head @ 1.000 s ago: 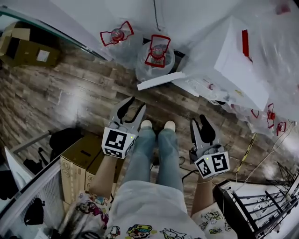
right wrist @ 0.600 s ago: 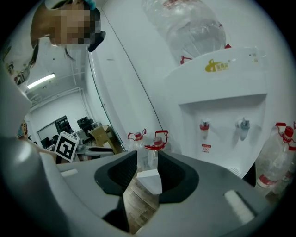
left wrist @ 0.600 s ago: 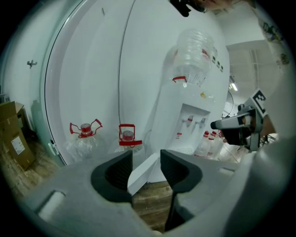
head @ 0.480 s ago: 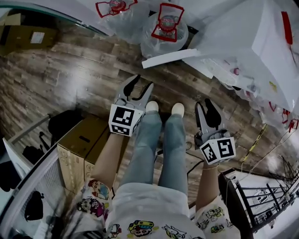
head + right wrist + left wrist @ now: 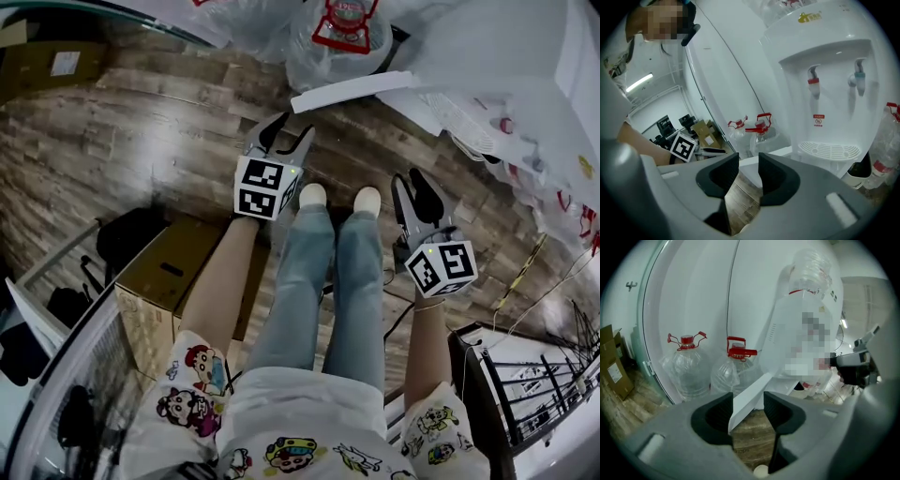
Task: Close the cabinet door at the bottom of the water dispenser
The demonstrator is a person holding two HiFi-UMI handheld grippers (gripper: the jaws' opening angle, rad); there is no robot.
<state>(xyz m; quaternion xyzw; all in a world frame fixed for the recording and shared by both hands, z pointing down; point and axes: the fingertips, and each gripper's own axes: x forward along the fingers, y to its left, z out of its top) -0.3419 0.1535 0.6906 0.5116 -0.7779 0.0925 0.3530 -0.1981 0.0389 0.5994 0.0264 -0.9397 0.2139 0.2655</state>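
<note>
The white water dispenser (image 5: pixel 511 66) stands at the upper right, with its taps facing me in the right gripper view (image 5: pixel 829 93). Its bottom cabinet door (image 5: pixel 366 91) hangs open as a white slab over the wood floor. My left gripper (image 5: pixel 279 139) is just short of the door's free end, and its jaws are opening. Through the gap of that left gripper (image 5: pixel 747 416) the door's edge (image 5: pixel 752 399) shows, with no pad pressing on it. My right gripper (image 5: pixel 422 199) hovers open beside the dispenser's base, nothing between its jaws (image 5: pixel 747 176).
Two clear water bottles with red handles (image 5: pixel 342 33) stand behind the door by the white wall. Cardboard boxes (image 5: pixel 173 272) and a black bag (image 5: pixel 131 239) lie at my left. The person's shoes (image 5: pixel 312 195) are between the grippers. A black wire rack (image 5: pixel 525 394) is at the lower right.
Both grippers have sunk and come nearer the open door and the floor. The left gripper's jaws stand wider than before.
</note>
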